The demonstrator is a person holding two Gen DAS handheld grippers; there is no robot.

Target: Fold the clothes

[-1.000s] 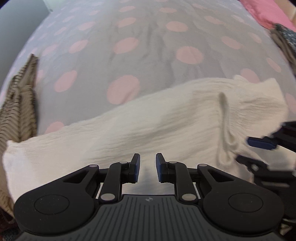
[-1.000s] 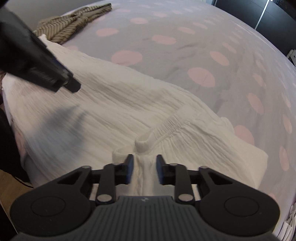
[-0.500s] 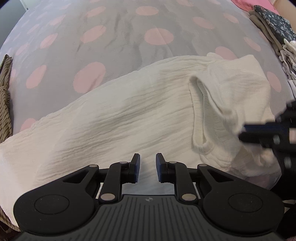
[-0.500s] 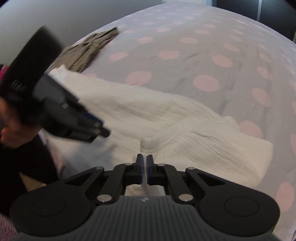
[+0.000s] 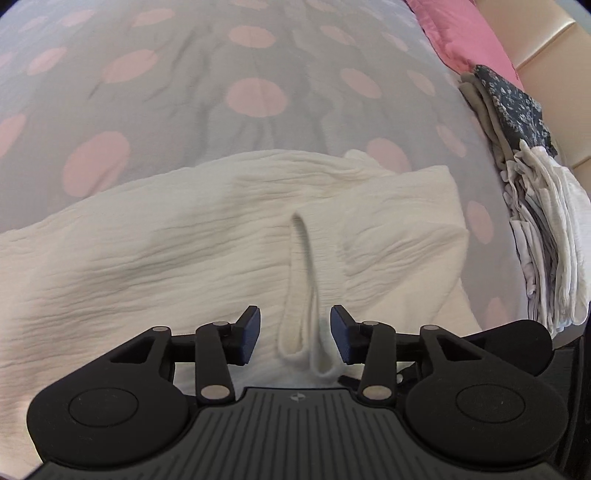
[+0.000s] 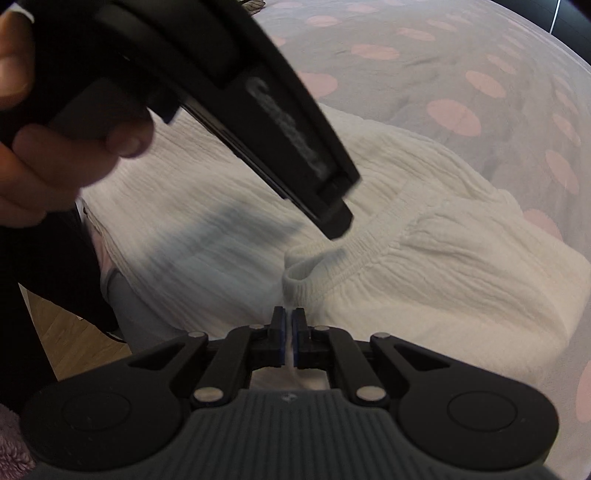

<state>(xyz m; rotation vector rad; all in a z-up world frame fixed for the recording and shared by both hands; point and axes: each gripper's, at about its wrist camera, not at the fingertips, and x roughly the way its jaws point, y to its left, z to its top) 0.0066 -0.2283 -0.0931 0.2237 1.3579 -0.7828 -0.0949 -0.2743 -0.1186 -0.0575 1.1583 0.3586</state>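
A cream crinkled garment point(image 5: 155, 258) lies spread on the grey bedspread with pink dots point(image 5: 184, 92). Its elastic waistband stands up as a narrow loop point(image 5: 304, 295). My left gripper point(image 5: 294, 334) is open, with the loop's near end between its pads. My right gripper point(image 6: 288, 332) is shut on the garment's edge just below the waistband point(image 6: 354, 251). The left gripper's body point(image 6: 258, 103) crosses the right wrist view above the garment point(image 6: 461, 266), held in a hand.
A stack of folded clothes point(image 5: 532, 192) sits at the bed's right edge, with a pink pillow point(image 5: 461, 33) behind it. Wooden floor point(image 6: 70, 343) shows below the bed's near edge.
My left gripper has swung right over the waistband loop and opened wider around it. My right gripper closed on the garment's edge half a second ago and stays shut.
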